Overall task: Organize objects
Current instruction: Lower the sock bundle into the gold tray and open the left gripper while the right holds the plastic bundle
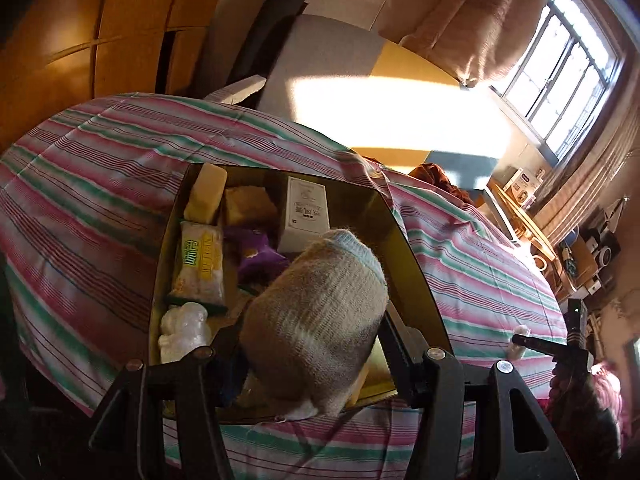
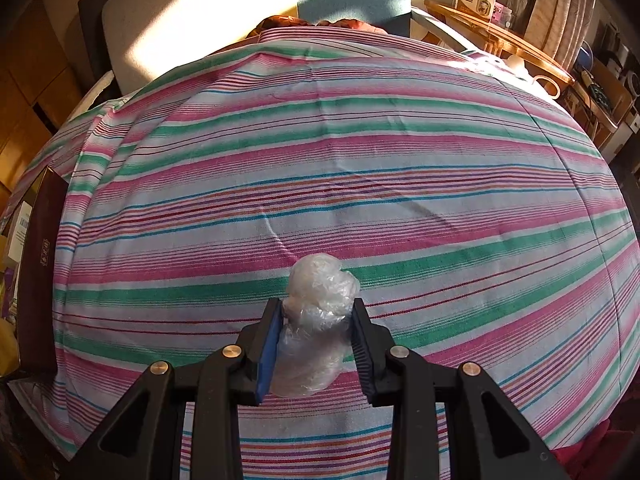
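Observation:
My left gripper [image 1: 312, 332] is shut on a rolled grey-and-cream sock [image 1: 316, 316] and holds it over a gold-lined open box [image 1: 404, 248] on the striped bed. The box holds a yellow snack packet [image 1: 200, 268], a white carton [image 1: 306, 212], a purple pouch [image 1: 260, 256], yellow blocks [image 1: 208, 192] and a crumpled white plastic wad [image 1: 184, 332]. My right gripper [image 2: 316, 312] is shut on a crumpled clear plastic bag [image 2: 316, 320] just above the bedspread. The box's dark outer wall [image 2: 40, 264] shows at the far left of the right wrist view.
The pink, green and white striped bedspread [image 2: 360, 168] covers the whole bed. A wooden wardrobe [image 1: 80, 40] stands beyond the bed on the left. A cluttered wooden shelf [image 2: 500, 28] and a barred window [image 1: 568, 64] are on the right.

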